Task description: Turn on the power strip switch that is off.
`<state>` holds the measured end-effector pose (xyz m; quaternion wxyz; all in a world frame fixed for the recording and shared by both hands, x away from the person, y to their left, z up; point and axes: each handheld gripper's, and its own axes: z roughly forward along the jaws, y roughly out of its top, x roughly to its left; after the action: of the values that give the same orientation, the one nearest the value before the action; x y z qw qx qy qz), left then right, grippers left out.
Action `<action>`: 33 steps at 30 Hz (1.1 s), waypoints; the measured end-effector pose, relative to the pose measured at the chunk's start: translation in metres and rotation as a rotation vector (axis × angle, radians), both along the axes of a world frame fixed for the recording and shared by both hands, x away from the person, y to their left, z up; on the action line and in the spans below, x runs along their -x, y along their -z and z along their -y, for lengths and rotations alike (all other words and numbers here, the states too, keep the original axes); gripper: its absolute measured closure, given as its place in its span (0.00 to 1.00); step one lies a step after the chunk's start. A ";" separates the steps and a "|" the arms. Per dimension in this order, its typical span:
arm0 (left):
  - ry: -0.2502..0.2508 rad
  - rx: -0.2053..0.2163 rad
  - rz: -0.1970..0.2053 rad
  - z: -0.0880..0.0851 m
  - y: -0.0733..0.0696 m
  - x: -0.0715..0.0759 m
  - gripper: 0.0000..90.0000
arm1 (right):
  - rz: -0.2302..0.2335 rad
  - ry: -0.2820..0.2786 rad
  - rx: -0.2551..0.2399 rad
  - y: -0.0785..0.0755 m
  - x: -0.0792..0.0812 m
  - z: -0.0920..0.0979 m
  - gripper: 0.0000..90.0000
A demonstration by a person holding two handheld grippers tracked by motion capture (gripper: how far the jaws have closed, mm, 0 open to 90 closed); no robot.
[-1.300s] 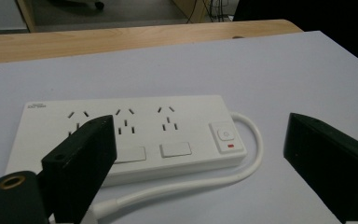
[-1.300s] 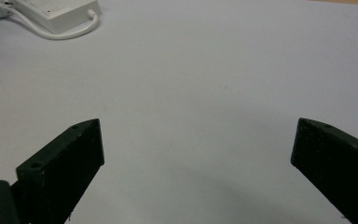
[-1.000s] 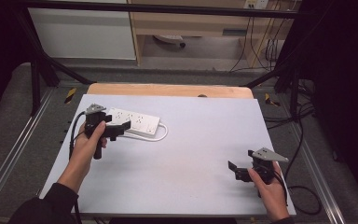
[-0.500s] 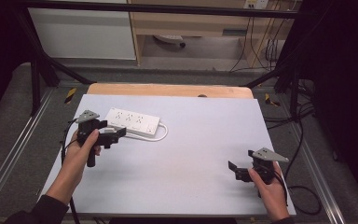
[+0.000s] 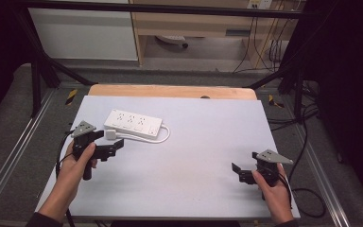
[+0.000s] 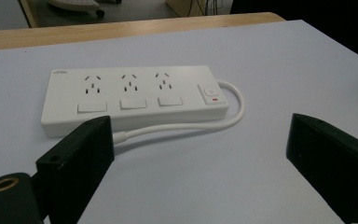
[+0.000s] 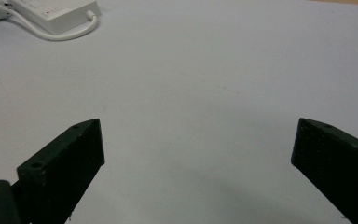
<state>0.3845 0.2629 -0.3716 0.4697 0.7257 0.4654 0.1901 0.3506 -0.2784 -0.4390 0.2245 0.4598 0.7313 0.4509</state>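
A white three-socket power strip lies at the back left of the grey tabletop. Its white cable loops round the switch end and runs back along the front side. My left gripper is held just in front of the strip, jaws wide open and empty. In the left gripper view the strip and cable lie beyond the open left gripper. My right gripper rests near the front right, open and empty. The right gripper view shows the strip's end far off, past the open right gripper.
A wooden strip borders the table's far edge. Black frame bars and metal rails flank both sides. Loose cables hang by the right edge. Cabinets stand beyond the table.
My left gripper has drawn back from the power strip toward the person. The right gripper and the strip have stayed where they were.
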 end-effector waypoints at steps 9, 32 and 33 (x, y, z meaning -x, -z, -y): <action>0.000 0.012 -0.012 -0.009 0.007 0.015 0.08 | -0.003 0.002 -0.001 0.000 0.000 0.000 0.03; 0.021 0.013 -0.022 -0.009 0.030 0.051 0.08 | -0.004 0.003 -0.001 0.000 0.000 0.001 0.03; 0.023 0.013 -0.027 -0.008 0.033 0.053 0.08 | -0.003 0.003 0.000 0.000 0.000 0.001 0.03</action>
<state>0.3316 0.2706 -0.4044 0.4705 0.7304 0.4644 0.1719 0.3508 -0.2790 -0.4393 0.2240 0.4615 0.7310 0.4500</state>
